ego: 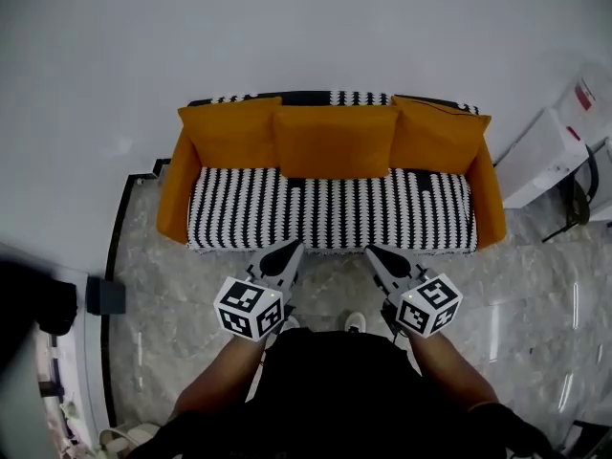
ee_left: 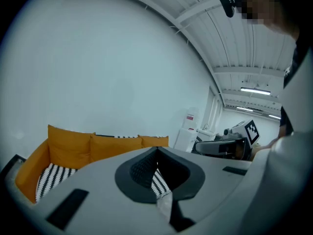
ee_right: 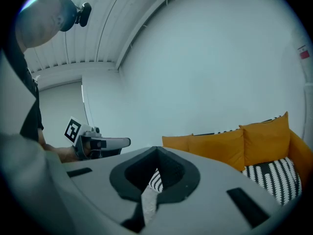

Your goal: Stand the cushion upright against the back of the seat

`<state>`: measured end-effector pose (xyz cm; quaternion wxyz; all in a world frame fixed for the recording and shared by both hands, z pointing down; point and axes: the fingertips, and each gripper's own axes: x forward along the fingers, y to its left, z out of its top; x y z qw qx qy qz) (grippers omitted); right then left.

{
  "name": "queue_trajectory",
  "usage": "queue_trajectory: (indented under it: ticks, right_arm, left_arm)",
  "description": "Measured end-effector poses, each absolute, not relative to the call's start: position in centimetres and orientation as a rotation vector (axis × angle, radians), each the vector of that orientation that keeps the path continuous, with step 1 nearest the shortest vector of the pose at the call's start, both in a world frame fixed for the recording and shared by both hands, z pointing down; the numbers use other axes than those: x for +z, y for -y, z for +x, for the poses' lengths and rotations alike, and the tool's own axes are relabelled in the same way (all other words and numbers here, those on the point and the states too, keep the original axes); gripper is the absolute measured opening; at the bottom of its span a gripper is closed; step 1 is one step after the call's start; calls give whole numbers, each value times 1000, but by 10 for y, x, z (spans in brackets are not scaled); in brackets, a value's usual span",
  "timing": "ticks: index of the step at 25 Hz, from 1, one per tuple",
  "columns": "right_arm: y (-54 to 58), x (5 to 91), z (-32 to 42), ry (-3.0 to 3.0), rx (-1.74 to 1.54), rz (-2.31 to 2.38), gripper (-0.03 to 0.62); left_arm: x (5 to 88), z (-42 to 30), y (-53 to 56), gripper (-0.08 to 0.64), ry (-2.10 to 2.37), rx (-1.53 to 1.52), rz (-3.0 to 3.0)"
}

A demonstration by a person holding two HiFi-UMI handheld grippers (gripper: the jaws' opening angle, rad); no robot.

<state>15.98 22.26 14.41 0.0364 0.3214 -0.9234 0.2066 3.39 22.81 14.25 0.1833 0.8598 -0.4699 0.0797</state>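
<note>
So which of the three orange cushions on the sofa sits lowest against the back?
The middle cushion: in the head view its top edge lies below those of the left cushion and the right cushion flanking it.

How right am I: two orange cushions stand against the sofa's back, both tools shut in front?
Not quite: the head view shows three, the left cushion, middle cushion and right cushion, against the sofa back. The left tool and right tool are shut before it.
</note>
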Motion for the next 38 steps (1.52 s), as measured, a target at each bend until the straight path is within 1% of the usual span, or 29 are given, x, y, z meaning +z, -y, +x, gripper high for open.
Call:
queue_trajectory:
  ticks: [4,14,38]
  right_arm:
    - [-226,143,154,2843,710,1031,35]
    - [-231,142,143,2782,619,1108,35]
    - [-234,145,124,2775,579,1100,35]
  left_arm:
    - [141,21,-225,17,1319,209,2425]
    - [146,22,-233,17,1199,317,2523]
    - [142,3,-241,17,1212,311,2529]
